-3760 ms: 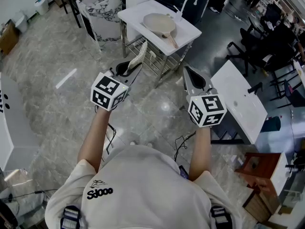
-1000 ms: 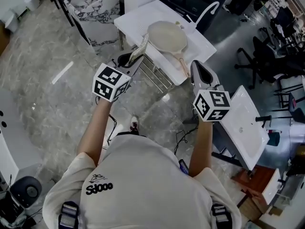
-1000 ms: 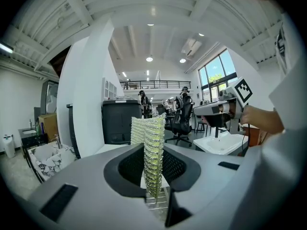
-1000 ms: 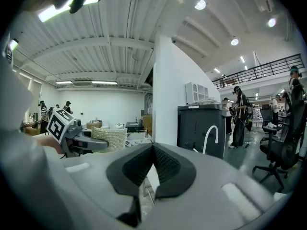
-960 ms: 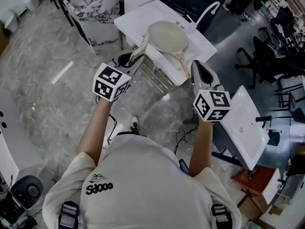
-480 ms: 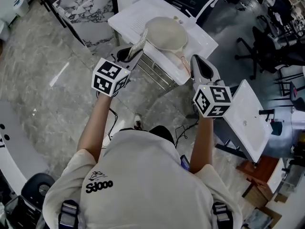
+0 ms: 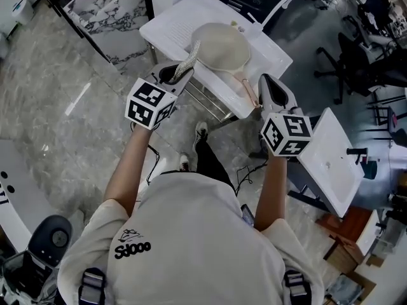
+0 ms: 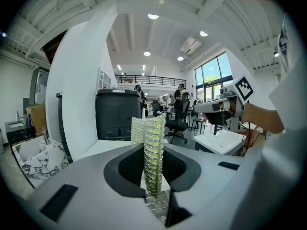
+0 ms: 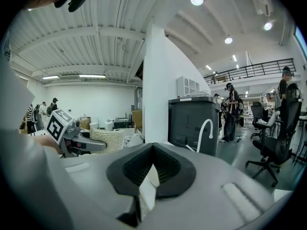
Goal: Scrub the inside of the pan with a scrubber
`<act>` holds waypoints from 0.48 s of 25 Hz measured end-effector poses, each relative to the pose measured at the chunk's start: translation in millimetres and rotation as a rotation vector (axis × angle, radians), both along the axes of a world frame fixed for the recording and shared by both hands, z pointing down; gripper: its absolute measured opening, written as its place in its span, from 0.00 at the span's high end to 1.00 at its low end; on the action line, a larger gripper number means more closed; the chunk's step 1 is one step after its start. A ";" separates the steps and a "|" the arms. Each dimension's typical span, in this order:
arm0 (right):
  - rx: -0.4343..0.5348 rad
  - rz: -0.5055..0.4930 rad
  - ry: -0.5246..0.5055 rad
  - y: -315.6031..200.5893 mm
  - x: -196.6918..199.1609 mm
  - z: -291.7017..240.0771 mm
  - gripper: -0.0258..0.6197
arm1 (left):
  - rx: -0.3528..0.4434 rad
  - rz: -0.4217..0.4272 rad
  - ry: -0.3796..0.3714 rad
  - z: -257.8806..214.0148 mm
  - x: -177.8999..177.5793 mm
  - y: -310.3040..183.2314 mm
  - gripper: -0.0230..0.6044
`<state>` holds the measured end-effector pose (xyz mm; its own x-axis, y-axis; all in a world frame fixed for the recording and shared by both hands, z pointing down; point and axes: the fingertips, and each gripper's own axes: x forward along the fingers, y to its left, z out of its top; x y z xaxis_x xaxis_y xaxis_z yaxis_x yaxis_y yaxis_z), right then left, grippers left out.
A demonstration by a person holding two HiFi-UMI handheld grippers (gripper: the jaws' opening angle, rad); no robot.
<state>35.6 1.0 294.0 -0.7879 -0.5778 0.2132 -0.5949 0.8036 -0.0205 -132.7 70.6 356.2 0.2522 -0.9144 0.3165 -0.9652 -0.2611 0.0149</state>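
Note:
A cream pan [image 7: 219, 45] with a wooden handle [image 7: 246, 89] lies on the white sink table [image 7: 172, 24]; its handle points toward me. My left gripper [image 7: 175, 72] is shut on a pale mesh scrubber [image 7: 189, 58], held upright just short of the pan's near left rim. In the left gripper view the scrubber [image 8: 153, 147] stands pinched between the jaws of the left gripper [image 8: 153, 171]. My right gripper [image 7: 273, 88] hovers at the table's near right corner, beside the handle's end, jaws closed on nothing. The right gripper [image 9: 152, 163] shows only white table through its slit.
A white faucet [image 7: 278, 4] curves up behind the pan. A wire rack [image 7: 213, 99] hangs under the table. A second white basin [image 7: 327, 164] stands at the right, a marble-patterned unit [image 7: 105, 5] at the upper left, and office chairs [image 7: 356, 49] at the far right.
I have walked up to the sink table, and the pan now lies just beyond both grippers. The scrubber stays pinched in the left gripper. A leg and shoe show below.

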 end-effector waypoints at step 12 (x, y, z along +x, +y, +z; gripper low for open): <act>-0.007 0.012 -0.027 -84.8 -23.1 6.0 0.95 | -0.028 0.014 -0.026 10.4 -25.9 -88.9 0.86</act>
<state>12.4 -83.8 300.0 -0.7865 -0.5858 0.1955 -0.6035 0.7962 -0.0421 -158.7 -18.3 366.6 0.2564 -0.9016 0.3485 -0.9616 -0.2743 -0.0023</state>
